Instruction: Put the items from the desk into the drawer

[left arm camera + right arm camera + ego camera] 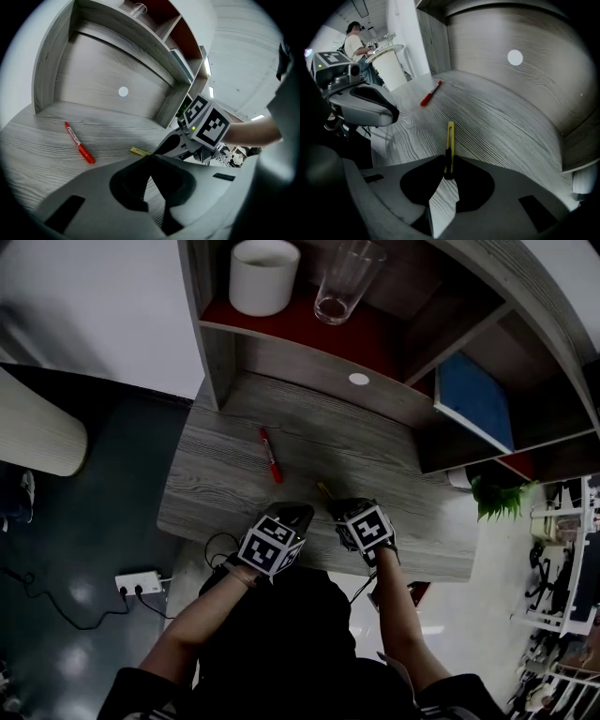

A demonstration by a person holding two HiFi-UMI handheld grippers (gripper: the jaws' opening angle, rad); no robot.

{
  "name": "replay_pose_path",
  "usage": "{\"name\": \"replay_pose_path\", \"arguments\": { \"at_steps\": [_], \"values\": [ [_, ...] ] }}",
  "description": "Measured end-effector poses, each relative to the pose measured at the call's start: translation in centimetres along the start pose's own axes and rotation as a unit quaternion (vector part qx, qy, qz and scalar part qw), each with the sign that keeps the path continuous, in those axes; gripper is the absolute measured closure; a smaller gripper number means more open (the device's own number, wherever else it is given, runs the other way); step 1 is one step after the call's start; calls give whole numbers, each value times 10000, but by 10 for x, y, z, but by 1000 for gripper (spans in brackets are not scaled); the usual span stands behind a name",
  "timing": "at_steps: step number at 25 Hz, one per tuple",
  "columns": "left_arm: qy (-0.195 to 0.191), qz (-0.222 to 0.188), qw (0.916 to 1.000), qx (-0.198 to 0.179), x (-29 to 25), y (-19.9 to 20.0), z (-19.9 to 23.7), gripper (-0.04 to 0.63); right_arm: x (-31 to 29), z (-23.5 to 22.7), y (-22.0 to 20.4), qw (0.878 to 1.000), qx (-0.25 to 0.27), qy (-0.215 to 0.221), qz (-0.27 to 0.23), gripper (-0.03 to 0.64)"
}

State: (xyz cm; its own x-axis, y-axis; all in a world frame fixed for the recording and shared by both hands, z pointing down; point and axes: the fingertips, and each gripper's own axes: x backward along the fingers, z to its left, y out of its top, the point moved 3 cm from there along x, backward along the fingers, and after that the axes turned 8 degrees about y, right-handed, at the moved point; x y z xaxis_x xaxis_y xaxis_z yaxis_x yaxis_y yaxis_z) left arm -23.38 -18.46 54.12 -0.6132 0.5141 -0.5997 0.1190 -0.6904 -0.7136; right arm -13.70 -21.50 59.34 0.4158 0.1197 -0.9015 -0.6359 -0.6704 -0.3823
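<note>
My right fingers (pixel 474 183) are pinching the near end of the yellow utility knife (pixel 450 137), closed down narrow on its slim body. The rest of it is lying along the grey wood-grain desk (pixel 506 122), pointing away from me. My left gripper (pixel 150 158) is hovering just to the left near the desk's near edge, its tips together with nothing between them. Because I am holding the knife only by its end, I judge it could pivot in the grip. I should be keeping the squeeze firm, lifting straight up before swinging anywhere, and moving slowly so the far end is not dragging. The left gripper is free to deal with the drawer, which no view is showing me. The red marker (pixel 270 456) is waiting farther off to the left. The right gripper view is giving me the only clear look at the pinch. The left gripper view is showing the knife from the side with its far end poking out past the jaw. Only the head view is taking in the shelf above, with a white cup (pixel 263 276) and a drinking glass (pixel 347 279).
</note>
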Motion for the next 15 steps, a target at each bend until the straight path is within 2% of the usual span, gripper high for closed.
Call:
{"name": "replay_pose_path", "arguments": {
  "at_steps": [9,15],
  "values": [
    [-103,54,9999,-69,1,-7,-5,578,4,-1,-4,9991,-350,-145,-214,549],
    [-190,147,9996,-131,-5,-11,-17,578,24,-3,-12,9954,-651,-293,-636,549]
  ]
}}
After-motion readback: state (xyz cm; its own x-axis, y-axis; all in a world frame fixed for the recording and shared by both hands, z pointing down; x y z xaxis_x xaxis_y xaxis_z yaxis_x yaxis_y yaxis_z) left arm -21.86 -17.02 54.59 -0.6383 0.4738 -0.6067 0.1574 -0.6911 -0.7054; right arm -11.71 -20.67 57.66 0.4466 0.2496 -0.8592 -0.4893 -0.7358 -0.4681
